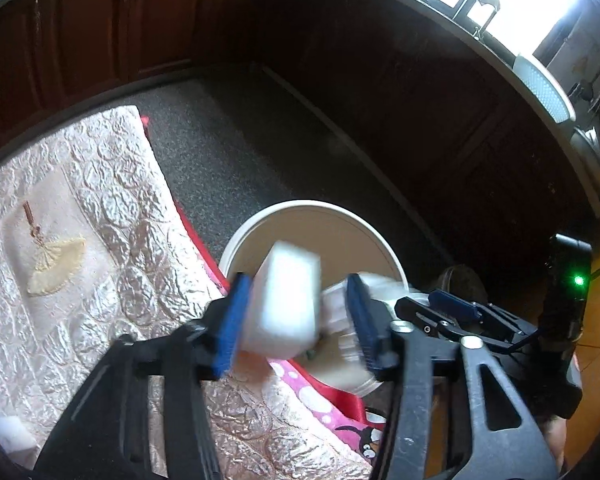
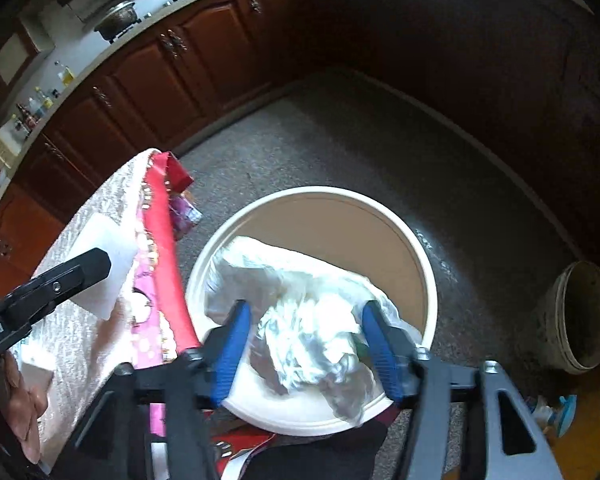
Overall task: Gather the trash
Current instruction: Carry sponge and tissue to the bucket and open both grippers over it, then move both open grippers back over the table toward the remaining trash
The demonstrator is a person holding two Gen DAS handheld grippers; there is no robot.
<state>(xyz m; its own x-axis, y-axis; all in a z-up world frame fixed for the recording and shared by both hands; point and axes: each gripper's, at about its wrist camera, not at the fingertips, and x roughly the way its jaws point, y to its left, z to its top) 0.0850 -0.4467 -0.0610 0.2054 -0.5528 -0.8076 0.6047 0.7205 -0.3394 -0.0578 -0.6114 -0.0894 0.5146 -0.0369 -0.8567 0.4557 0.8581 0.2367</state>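
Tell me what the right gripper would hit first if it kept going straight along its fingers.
Most likely the crumpled white plastic bag, which sits between the right gripper's open fingers. Behind it lies the white bucket. Depth is unclear, so the bag may already be falling clear.

Both grippers, left gripper (image 1: 298, 320) and right gripper (image 2: 306, 350), have black skeletal frames with triangular cutouts, silver screws, ribbed blue finger pads (image 1: 230, 322); green LED at 3 o'clock of left view, white lettering at 9 o'clock of right.
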